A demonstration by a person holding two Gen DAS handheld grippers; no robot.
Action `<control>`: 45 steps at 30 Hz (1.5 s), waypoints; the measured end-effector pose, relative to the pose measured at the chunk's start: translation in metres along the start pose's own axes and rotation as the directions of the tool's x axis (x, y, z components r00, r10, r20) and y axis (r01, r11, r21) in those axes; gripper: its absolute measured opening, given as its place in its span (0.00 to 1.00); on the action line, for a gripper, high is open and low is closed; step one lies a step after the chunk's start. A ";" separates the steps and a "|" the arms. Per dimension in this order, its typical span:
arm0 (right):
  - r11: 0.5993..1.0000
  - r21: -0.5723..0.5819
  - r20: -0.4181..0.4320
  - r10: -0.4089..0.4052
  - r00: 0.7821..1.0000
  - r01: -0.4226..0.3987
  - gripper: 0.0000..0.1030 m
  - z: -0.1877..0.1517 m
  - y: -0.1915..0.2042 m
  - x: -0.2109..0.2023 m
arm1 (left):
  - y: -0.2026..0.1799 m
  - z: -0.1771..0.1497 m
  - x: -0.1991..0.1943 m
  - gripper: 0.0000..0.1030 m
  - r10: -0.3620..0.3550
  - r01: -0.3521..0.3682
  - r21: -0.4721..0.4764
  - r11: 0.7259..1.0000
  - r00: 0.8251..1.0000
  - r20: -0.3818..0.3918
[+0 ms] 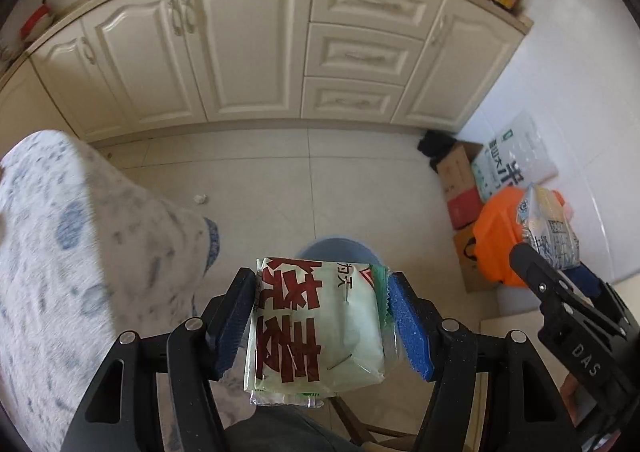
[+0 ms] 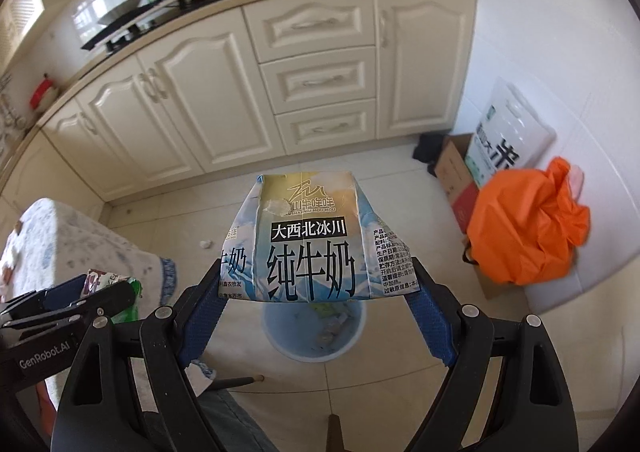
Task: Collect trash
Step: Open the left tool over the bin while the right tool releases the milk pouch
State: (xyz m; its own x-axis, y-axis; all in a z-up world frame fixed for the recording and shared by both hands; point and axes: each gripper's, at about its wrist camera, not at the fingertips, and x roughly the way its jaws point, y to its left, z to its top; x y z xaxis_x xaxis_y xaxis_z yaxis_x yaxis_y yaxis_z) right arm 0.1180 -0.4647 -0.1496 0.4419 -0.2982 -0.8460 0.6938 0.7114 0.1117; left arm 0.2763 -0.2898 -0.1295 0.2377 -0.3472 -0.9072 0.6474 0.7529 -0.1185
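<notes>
Low in each wrist view the left tongs [image 1: 320, 316] are clamped on a pale green plastic food packet with red lettering [image 1: 316, 320], while the right tongs [image 2: 316, 288] are clamped on a crushed blue-and-white milk carton [image 2: 304, 240] over the round blue waste bin [image 2: 314, 332] on the floor at lower centre. The bin's mouth looks narrow, so a release off its centre would likely bounce the carton off the rim onto the tiles. A cloth-covered surface [image 1: 60, 252] crowds the left of the frame, open tiled floor [image 1: 280, 180] runs to the cream cabinets [image 1: 248, 52], and a crumpled white paper scrap [image 1: 199, 199] lies there uncollected.
</notes>
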 end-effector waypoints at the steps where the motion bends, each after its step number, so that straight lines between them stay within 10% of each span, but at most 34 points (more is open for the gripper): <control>1: 1.000 0.011 -0.010 -0.010 1.000 0.010 0.83 0.000 -0.004 0.004 | -0.003 0.006 0.006 0.60 -0.005 0.005 0.008 1.000 1.000 -0.011; 16: 0.993 -0.008 -0.122 -0.120 0.985 0.120 0.83 -0.008 -0.004 0.056 | -0.020 0.057 0.113 0.64 0.017 -0.001 0.199 0.980 0.997 -0.079; 45: 0.995 -0.050 -0.221 -0.091 0.971 0.082 0.85 0.003 0.028 0.094 | -0.035 0.036 0.115 0.76 0.186 -0.172 0.223 0.959 0.982 -0.040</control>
State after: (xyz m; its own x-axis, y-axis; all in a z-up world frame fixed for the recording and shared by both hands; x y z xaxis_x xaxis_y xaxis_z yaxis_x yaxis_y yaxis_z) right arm 0.1810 -0.4749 -0.2243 0.2408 -0.2135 -0.9468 0.6983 0.7156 0.0162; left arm 0.3074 -0.3764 -0.2153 0.3247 -0.1790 -0.9287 0.7419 0.6572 0.1328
